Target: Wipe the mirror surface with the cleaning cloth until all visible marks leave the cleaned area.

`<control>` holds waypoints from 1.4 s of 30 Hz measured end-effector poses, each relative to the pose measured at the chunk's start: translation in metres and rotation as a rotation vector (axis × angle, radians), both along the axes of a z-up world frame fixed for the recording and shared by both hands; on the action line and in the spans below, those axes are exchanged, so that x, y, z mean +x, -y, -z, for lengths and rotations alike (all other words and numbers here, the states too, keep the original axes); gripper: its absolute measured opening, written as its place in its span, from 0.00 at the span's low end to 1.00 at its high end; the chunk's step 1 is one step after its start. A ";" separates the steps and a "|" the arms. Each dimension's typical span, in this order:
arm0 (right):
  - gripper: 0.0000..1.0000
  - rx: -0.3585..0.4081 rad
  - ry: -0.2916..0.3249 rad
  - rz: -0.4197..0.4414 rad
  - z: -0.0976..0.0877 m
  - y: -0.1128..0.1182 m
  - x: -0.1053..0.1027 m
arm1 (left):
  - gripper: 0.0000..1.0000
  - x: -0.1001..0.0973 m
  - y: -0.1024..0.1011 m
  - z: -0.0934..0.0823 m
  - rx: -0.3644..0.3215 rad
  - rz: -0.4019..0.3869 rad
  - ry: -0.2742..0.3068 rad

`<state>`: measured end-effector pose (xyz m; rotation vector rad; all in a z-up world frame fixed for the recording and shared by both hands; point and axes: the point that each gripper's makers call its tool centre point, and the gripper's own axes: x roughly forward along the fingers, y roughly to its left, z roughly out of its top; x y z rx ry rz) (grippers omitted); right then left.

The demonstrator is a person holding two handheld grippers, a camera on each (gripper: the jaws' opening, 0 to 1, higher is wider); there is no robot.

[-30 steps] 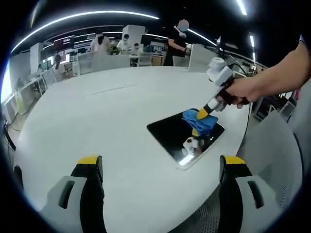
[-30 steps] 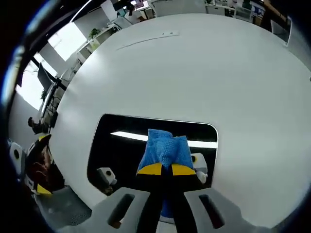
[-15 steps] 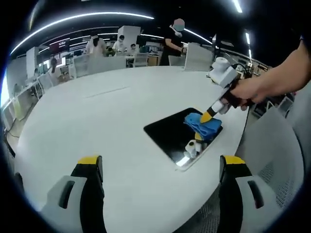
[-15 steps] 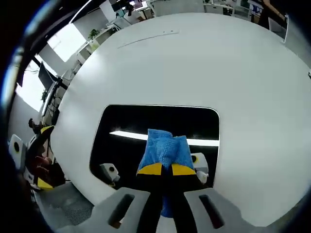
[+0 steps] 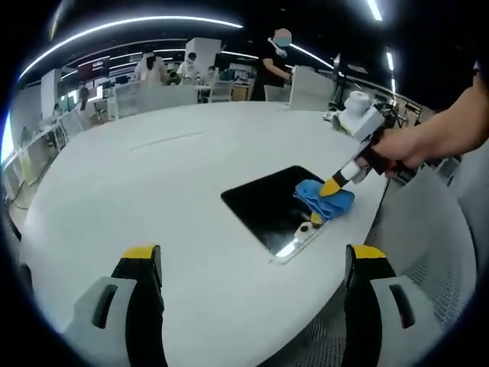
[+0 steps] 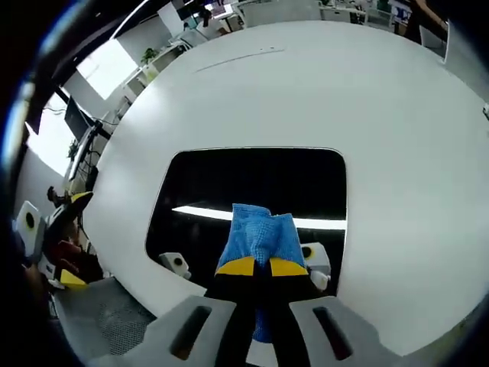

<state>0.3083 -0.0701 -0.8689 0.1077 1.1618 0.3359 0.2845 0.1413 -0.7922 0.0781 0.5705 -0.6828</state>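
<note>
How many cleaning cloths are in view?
1. A blue cloth is clamped in the right gripper and rests on the mirror, near the edge closest to that gripper. None other visible.

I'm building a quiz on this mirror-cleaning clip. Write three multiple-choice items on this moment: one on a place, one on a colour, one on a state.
1. Where does the mirror lie?
A. flat on the white table, near its edge
B. leaning against a wall
C. on a chair

2. What colour is the cloth?
A. red
B. blue
C. green

3. How does the left gripper stand?
A. shut on the cloth
B. shut on the mirror
C. open, holding nothing

Answers:
1 A: the dark mirror lies flat by the table's rim.
2 B: the cloth is blue in both views.
3 C: its jaws stand wide apart over bare table, while the right gripper pinches the cloth.
</note>
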 end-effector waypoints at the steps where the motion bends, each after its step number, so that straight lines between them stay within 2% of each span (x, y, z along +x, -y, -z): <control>1: 0.00 0.001 0.000 -0.003 0.000 0.000 -0.001 | 0.99 0.000 0.000 0.000 0.000 -0.003 0.001; 8: 0.00 0.028 -0.024 0.024 0.000 0.000 -0.009 | 0.99 -0.001 0.001 -0.003 -0.007 -0.021 0.006; 22: 0.00 0.031 -0.051 -0.007 0.000 -0.003 -0.024 | 0.99 0.005 -0.002 -0.008 -0.021 -0.066 0.021; 42: 0.00 0.052 -0.056 -0.028 0.000 -0.002 -0.027 | 0.99 0.002 0.005 -0.008 -0.024 -0.071 0.017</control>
